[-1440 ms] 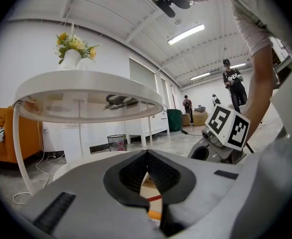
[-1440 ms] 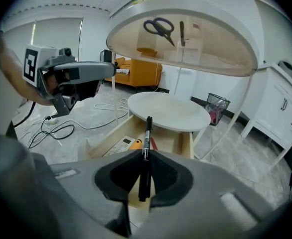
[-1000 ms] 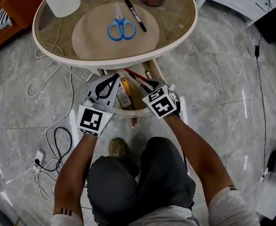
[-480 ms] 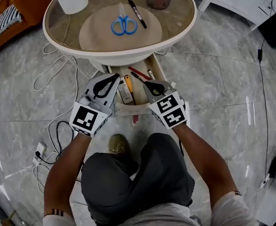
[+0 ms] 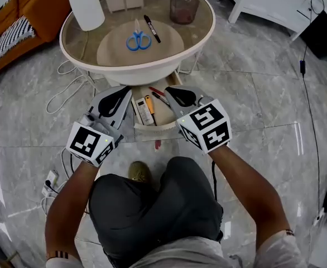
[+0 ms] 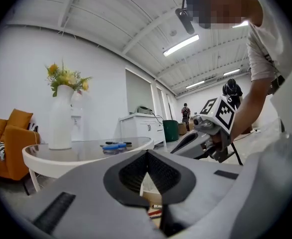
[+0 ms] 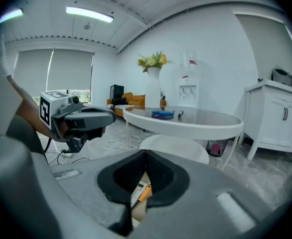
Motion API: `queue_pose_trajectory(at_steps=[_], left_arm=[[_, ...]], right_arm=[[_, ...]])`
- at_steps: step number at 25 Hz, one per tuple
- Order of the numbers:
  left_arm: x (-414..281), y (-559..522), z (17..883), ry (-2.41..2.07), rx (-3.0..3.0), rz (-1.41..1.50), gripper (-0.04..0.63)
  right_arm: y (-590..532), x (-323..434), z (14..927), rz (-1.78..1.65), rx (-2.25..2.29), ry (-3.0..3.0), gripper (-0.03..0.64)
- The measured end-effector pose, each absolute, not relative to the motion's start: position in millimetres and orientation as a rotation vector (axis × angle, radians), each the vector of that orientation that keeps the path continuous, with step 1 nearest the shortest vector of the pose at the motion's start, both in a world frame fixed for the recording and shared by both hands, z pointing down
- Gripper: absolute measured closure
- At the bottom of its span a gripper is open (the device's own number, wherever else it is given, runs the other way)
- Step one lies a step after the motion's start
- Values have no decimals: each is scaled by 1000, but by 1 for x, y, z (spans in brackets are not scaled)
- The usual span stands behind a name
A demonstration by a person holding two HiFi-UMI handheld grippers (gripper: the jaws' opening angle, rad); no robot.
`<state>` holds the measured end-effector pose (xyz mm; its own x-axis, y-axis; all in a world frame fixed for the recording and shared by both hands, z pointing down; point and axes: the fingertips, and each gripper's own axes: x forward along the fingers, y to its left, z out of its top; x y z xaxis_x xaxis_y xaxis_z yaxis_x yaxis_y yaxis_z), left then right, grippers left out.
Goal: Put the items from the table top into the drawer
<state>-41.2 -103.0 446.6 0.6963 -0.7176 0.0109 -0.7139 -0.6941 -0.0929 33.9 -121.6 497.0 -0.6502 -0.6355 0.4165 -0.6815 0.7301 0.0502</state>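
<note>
Blue scissors [image 5: 136,40] and a black marker [image 5: 152,28] lie on a round mat on the glass table [image 5: 202,41]. Under its near edge the drawer [image 5: 159,126] stands open, holding a red pen [image 5: 159,95], an orange-handled tool [image 5: 149,103] and a white labelled item [image 5: 143,111]. My left gripper [image 5: 117,98] and right gripper [image 5: 176,95] hover side by side above the drawer's front, both shut with nothing between the jaws. The left gripper view shows its tips [image 6: 147,153] meeting, with the scissors [image 6: 115,146] beyond. The right gripper [image 7: 146,153] looks toward the table and scissors [image 7: 162,114].
A white vase [image 5: 85,4] with flowers and a dark cup [image 5: 183,7] stand at the table's back. Cables [image 5: 63,96] and a power strip [image 5: 49,180] lie on the floor at the left. An orange sofa [image 5: 38,7] and a white cabinet [image 5: 275,1] flank the table.
Both grippers have lifted up and away from the open drawer toward me. The scissors and marker have stayed on the table.
</note>
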Motion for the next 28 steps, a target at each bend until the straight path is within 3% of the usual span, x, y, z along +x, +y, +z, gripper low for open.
queue_pose_trajectory(at_steps=[11,21,28], left_arm=[[-39,-122,381,1228,-2805,27,597],[-32,-171,359,1310,-2854,-73,597],[-35,-185,360,1366,-2852,-52,597]], right_arm=[[-143,30,419,120,1015,-2588,615],[-192,28,380,141,1029,-2552,612],[-229,23,383,213,1025,-2488,569]])
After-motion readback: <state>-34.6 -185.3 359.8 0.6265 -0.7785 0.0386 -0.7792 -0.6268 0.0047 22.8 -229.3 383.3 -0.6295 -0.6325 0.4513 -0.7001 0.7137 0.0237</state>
